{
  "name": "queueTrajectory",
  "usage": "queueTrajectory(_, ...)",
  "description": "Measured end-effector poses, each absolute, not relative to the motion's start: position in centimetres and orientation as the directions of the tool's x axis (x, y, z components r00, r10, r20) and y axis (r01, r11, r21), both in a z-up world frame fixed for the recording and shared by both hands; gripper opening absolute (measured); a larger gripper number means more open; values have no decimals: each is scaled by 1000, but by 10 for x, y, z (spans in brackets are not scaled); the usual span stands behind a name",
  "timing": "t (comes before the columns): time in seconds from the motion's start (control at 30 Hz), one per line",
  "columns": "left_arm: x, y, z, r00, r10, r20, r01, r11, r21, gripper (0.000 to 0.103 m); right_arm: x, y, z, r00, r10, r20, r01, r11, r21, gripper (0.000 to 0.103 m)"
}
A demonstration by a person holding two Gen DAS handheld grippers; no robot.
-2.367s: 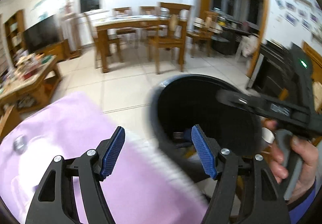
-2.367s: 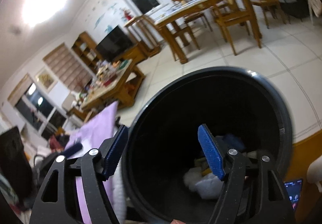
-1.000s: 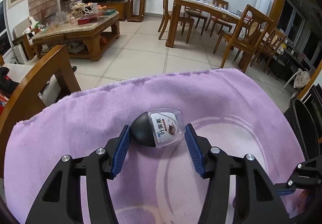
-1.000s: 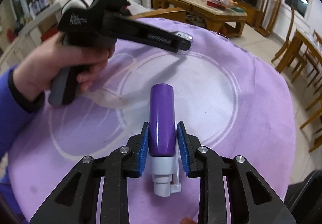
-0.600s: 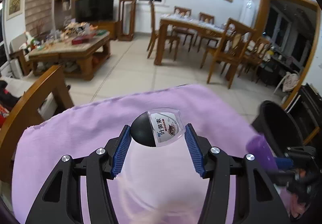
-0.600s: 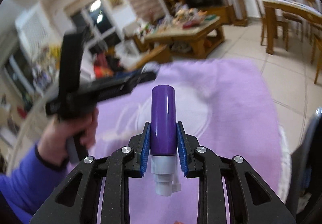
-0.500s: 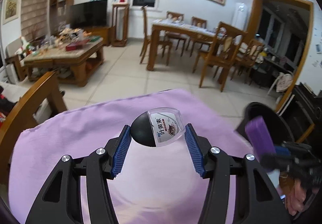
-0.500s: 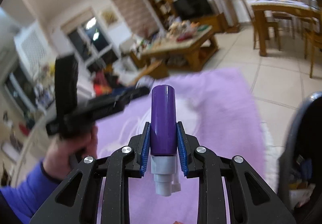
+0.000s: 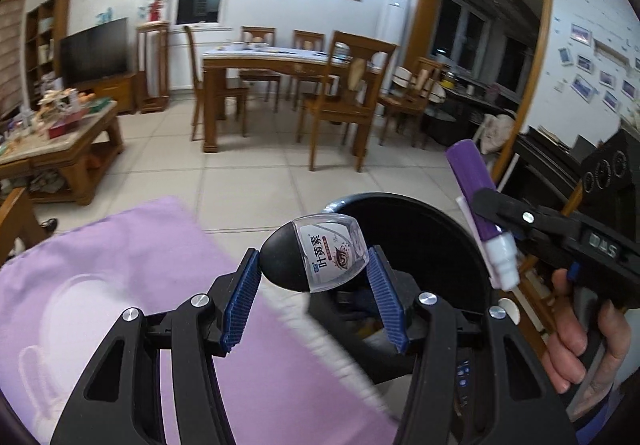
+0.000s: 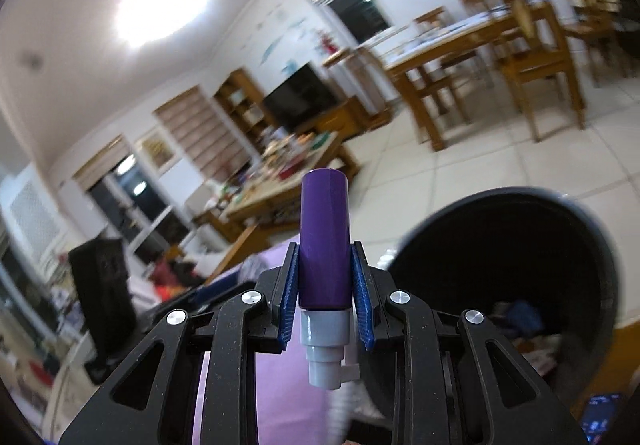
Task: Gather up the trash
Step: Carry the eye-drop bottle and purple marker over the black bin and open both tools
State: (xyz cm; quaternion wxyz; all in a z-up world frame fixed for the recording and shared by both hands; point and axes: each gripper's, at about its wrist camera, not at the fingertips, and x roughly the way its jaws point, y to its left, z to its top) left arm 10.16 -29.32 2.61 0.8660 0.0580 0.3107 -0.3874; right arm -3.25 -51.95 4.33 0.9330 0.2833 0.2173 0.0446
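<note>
My left gripper is shut on a small eye-drop bottle with a black cap and a clear body with a printed label. It hangs at the near rim of the black trash bin, past the edge of the purple cloth. My right gripper is shut on a purple bottle with a grey-white nozzle, held beside the bin. In the left wrist view the purple bottle stands tilted over the bin's right rim. Trash lies in the bin's bottom.
A dining table with wooden chairs stands across the tiled floor. A cluttered coffee table and a television are at the left. Dark furniture lines the right wall behind the bin.
Both grippers have lifted their bottles off the purple cloth and swung right to the trash bin. Each bottle stays gripped.
</note>
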Motion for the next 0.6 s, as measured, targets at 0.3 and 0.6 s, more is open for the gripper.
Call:
queueTrajectory(0.3,78,-382,-8,434,-652,-622,765,631,-127,54,-74,-622,6,913,74,-401,202,771,603,26)
queueTrajectory(0.6,62,-419,-40,400,-624,-671,775,621,-116,54,-69,-640,-30,901,78,-426,223,761,610,26)
